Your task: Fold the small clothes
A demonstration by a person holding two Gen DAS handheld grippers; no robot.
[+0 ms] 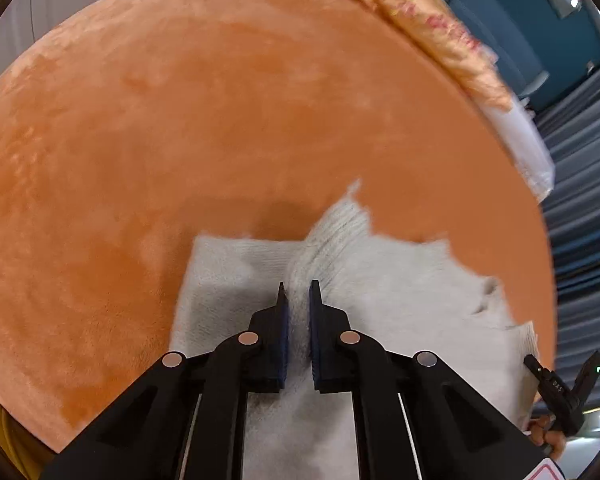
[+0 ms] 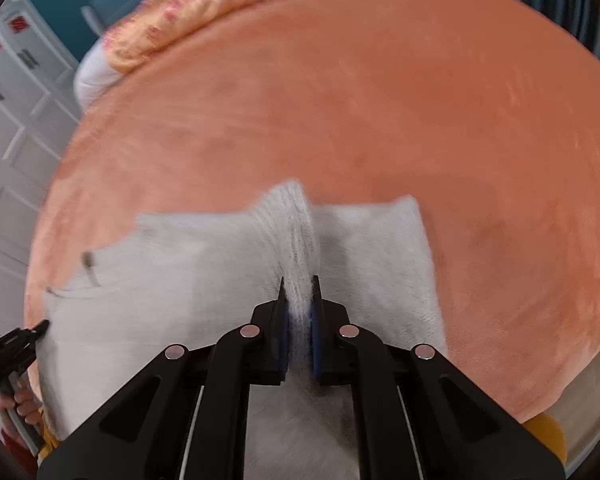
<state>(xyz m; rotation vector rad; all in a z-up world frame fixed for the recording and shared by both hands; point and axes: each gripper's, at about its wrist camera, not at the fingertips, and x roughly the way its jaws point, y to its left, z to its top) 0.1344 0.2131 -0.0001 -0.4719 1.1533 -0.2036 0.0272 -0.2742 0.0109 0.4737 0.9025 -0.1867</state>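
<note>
White fuzzy garment [image 1: 400,280] lies spread on the near part of an orange plush blanket [image 1: 180,120]. Left gripper [image 1: 298,292] has its fingers clamped on a ribbed fold of it; right gripper [image 2: 299,288] pinches another ribbed ridge likewise. A floral pillow [image 1: 432,28] sits at the far edge.
</note>
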